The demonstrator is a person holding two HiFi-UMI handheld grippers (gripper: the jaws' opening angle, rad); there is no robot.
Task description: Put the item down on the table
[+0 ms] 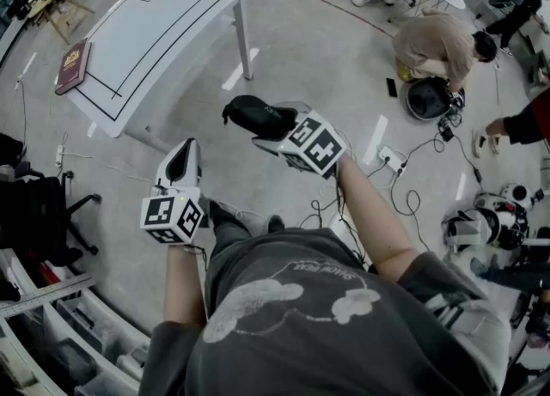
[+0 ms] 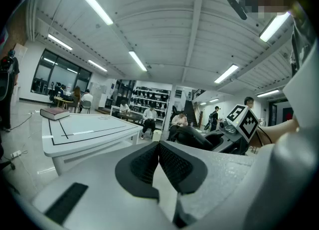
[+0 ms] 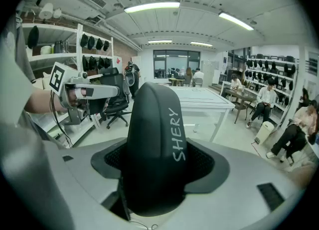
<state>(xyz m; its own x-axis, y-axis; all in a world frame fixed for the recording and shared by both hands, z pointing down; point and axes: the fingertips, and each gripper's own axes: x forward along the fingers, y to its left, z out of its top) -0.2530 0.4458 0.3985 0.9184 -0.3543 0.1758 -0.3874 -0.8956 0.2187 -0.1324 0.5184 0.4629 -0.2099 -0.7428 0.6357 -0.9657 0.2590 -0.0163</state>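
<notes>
A black oblong case with white lettering is clamped between the pads of my right gripper, held in the air over the floor. In the right gripper view the case fills the gap between the jaws and sticks out forward. My left gripper is lower and to the left, its pads pressed together with nothing between them. The white table with black lines stands ahead at the upper left, apart from both grippers. From the left gripper view the case and the right gripper's marker cube show at right.
A dark red book lies on the table's left end. A crouching person, cables and robot parts crowd the floor at right. A black office chair and shelving are at left.
</notes>
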